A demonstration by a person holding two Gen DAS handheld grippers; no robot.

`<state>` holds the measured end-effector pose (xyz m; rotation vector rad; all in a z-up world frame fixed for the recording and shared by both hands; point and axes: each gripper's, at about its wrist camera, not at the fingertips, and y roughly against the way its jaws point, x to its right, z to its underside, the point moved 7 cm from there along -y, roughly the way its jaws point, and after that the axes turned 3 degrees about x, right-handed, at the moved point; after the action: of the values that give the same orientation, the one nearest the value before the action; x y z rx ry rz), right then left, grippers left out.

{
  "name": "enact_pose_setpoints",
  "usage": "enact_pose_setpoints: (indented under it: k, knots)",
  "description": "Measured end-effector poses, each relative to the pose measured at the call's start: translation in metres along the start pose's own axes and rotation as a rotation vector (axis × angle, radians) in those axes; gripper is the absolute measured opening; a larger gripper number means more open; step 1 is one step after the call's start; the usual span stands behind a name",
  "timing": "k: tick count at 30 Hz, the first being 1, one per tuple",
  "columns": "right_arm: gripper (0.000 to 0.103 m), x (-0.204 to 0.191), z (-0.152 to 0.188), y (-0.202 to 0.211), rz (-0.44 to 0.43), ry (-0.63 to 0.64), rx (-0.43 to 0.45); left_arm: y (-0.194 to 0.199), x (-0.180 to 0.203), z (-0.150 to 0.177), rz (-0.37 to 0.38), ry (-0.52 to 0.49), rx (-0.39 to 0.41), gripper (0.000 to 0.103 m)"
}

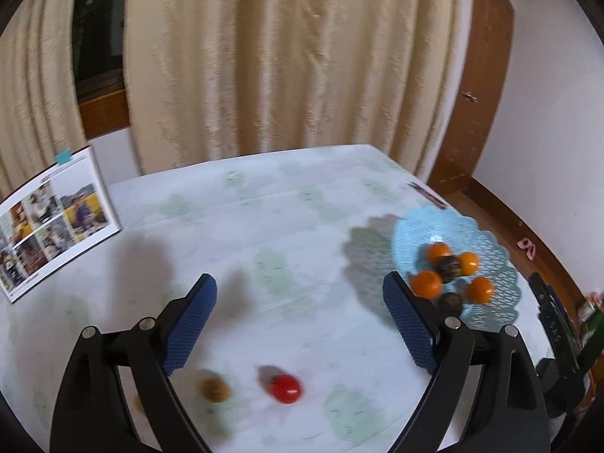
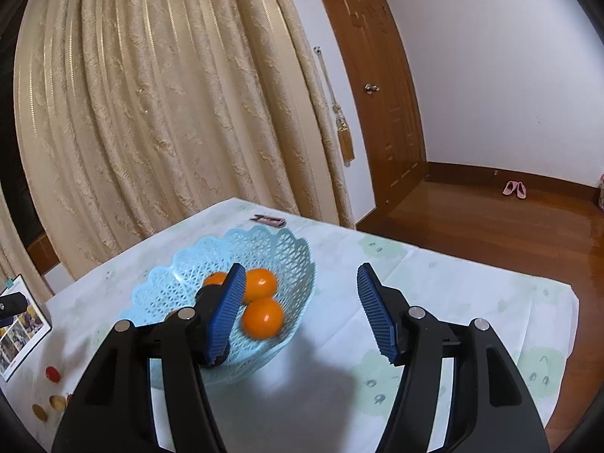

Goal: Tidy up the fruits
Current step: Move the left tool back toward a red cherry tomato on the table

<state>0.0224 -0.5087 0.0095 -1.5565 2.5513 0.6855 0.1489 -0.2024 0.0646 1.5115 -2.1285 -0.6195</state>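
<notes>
The left tongs (image 1: 300, 324) are spread wide with nothing between the blue ribbed pads, held above the bench (image 1: 302, 204); the right tongs (image 2: 298, 311) stand partly open and empty just beside the basket (image 2: 181, 283). Four oranges (image 1: 426, 284) and two dark round fruits are seen in that pale blue basket, while a red tomato (image 1: 285, 389) and a brownish fruit (image 1: 214, 390) are left loose on the bench near the left tongs. Trouble is likely from rolling: the loose fruits are smooth and round, and could be nudged away by a pad that closes off-centre. The tomato could be bruised by a hard squeeze. The basket is light openwork plastic with a scalloped rim and could be tipped or pushed by the right tongs.
</notes>
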Motion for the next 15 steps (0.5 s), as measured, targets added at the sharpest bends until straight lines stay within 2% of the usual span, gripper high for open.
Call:
enact_pose_setpoints:
  k: [9, 15]
  knots:
    - [0.064, -0.031, 0.014, 0.005, -0.100, 0.027, -0.076, -0.010, -0.069, 0.016, -0.109, 0.079, -0.055, 0.089]
    - [0.064, -0.055, 0.023, 0.011, -0.161, 0.059, -0.114, -0.023, -0.104, 0.030, -0.142, 0.129, -0.103, 0.089]
